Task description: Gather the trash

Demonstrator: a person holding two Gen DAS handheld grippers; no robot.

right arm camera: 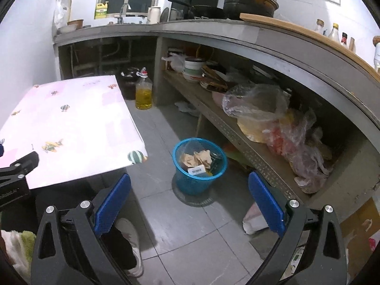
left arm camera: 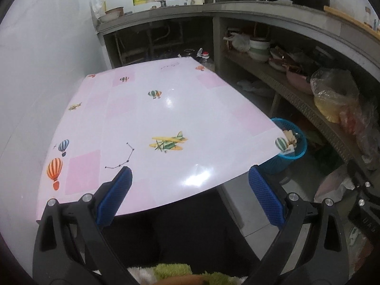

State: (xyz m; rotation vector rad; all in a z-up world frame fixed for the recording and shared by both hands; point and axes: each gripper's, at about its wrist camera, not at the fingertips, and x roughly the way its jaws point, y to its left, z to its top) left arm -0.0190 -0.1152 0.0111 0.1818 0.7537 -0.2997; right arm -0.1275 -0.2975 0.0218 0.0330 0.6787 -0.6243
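Observation:
A blue mesh bin [right arm camera: 199,166] stands on the tiled floor beside the table, holding crumpled brown paper [right arm camera: 199,158] and a labelled packet. My right gripper [right arm camera: 189,182] hovers over the floor just in front of the bin, open wide, with nothing between its blue pads. In the left wrist view the bin [left arm camera: 290,146] peeks out past the table's right corner. My left gripper [left arm camera: 190,178] is open over the near edge of the pink table [left arm camera: 166,109], empty. No loose trash shows on the tabletop.
A low shelf [right arm camera: 237,133] with plastic bags [right arm camera: 273,116] and bowls runs along the right. An oil bottle [right arm camera: 143,92] and a dark jar stand on the floor past the table. The person's shoe [right arm camera: 133,244] is below my right gripper. A cardboard box sits at far right.

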